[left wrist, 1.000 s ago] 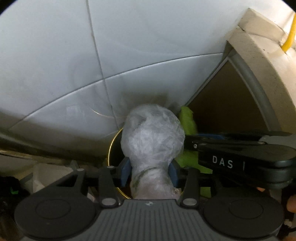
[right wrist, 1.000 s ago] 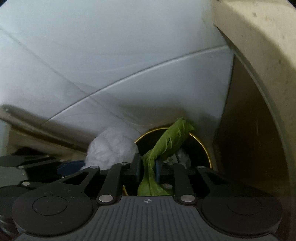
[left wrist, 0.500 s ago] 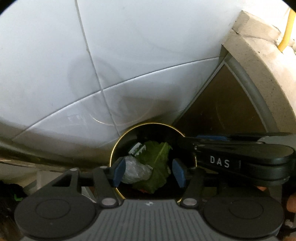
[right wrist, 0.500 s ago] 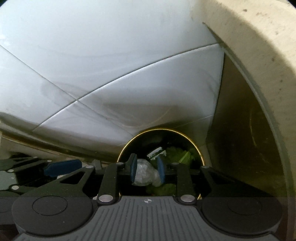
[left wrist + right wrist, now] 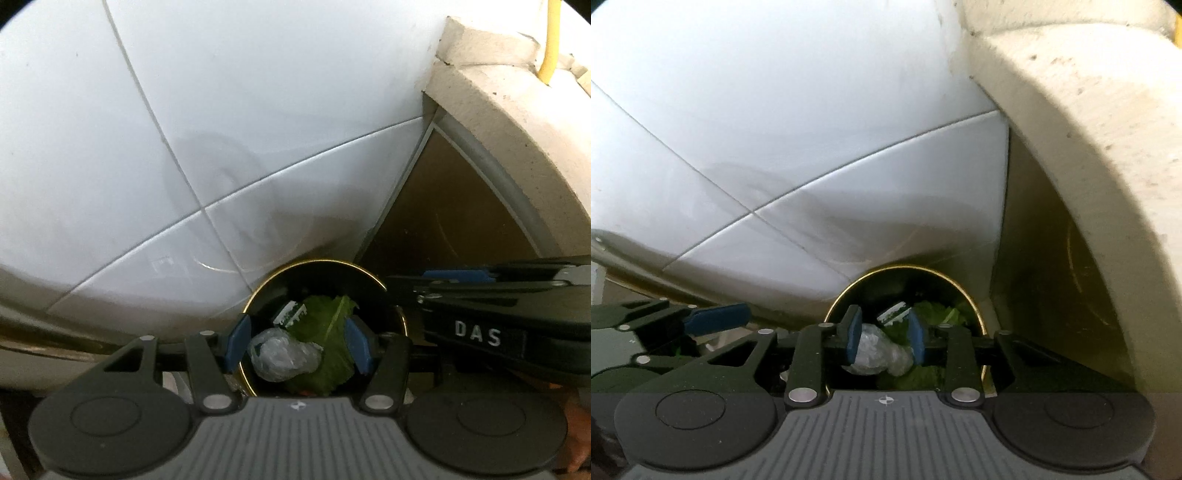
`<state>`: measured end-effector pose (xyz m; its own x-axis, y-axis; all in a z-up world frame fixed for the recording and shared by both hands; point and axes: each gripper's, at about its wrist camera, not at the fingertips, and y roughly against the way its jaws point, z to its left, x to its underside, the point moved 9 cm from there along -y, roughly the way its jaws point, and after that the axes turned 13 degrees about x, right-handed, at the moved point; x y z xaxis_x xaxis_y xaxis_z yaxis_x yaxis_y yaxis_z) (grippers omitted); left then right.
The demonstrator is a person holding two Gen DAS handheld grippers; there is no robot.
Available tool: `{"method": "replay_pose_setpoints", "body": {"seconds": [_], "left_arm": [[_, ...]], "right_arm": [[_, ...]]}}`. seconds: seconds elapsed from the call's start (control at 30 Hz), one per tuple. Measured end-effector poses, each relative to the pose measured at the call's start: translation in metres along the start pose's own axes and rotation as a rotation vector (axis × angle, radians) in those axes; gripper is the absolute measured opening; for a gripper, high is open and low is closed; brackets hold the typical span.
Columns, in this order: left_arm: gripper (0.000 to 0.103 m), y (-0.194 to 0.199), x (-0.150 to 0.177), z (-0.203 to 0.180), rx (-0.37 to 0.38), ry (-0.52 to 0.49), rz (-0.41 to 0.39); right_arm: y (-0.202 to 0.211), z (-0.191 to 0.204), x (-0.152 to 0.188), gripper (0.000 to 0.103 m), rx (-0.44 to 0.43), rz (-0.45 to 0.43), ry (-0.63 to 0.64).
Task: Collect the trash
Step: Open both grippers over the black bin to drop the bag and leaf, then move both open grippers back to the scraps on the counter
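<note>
A black bin with a gold rim (image 5: 325,263) stands right under both grippers. Inside it lie a crumpled clear plastic wad (image 5: 282,356), a green leaf (image 5: 330,332) and a small white scrap (image 5: 291,312). My left gripper (image 5: 297,343) hangs open over the bin's mouth, with nothing between its blue pads. The right gripper's black body (image 5: 498,325) lies just to its right. In the right wrist view my right gripper (image 5: 884,338) is above the same bin rim (image 5: 905,271), its jaws opening and empty. The plastic wad (image 5: 875,356) and leaf (image 5: 934,310) lie below.
White tiles (image 5: 258,129) fill the space behind the bin. A brown panel (image 5: 454,221) and a rough cream masonry block (image 5: 1071,129) close in on the right. A yellow cable (image 5: 550,40) hangs at the top right. The left gripper's blue finger (image 5: 716,317) shows at the left.
A second ago my left gripper was shut on the plastic wad and my right on the green leaf. Both let go, both pieces dropped into the bin, and the jaws stand wider.
</note>
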<state>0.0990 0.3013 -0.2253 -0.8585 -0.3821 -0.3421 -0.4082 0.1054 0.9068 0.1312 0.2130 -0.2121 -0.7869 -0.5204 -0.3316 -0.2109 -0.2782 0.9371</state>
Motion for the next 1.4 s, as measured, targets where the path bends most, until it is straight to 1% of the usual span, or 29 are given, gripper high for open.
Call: {"method": "replay_pose_setpoints", "body": {"seconds": [0.17, 0.23, 0.37, 0.53, 0.7, 0.83, 1.0, 1.07, 1.2, 1.4], "left_arm": [[0.051, 0.008, -0.003, -0.001, -0.009, -0.007, -0.033], [0.051, 0.014, -0.006, -0.003, -0.015, -0.020, -0.064], [0.051, 0.027, -0.013, -0.007, -0.025, -0.042, -0.137], [0.051, 0.039, -0.020, -0.006, 0.004, -0.021, -0.198], [0.051, 0.047, -0.025, -0.006, 0.047, 0.009, -0.247], [0.051, 0.049, -0.025, -0.013, 0.029, -0.036, -0.264], [0.051, 0.054, -0.022, -0.021, 0.043, -0.062, -0.271], [0.051, 0.058, -0.022, -0.027, 0.050, -0.073, -0.273], [0.051, 0.068, -0.024, -0.044, 0.047, -0.103, -0.285], [0.052, 0.081, -0.035, -0.086, 0.080, -0.156, -0.301]], "right_arm": [[0.014, -0.004, -0.002, 0.038, 0.004, -0.032, -0.008], [0.020, -0.006, -0.004, 0.038, 0.004, -0.049, -0.010], [0.038, -0.009, -0.009, 0.041, 0.012, -0.092, -0.012], [0.061, -0.011, -0.017, 0.042, 0.028, -0.152, -0.001], [0.078, -0.015, -0.014, 0.044, 0.042, -0.179, 0.026], [0.089, -0.019, -0.010, 0.044, 0.041, -0.194, 0.033], [0.104, -0.026, -0.010, 0.044, 0.050, -0.222, 0.028], [0.112, -0.033, -0.009, 0.046, 0.051, -0.236, 0.021], [0.127, -0.049, -0.008, 0.046, 0.045, -0.261, 0.005], [0.149, -0.077, -0.004, 0.046, 0.044, -0.304, -0.033]]}}
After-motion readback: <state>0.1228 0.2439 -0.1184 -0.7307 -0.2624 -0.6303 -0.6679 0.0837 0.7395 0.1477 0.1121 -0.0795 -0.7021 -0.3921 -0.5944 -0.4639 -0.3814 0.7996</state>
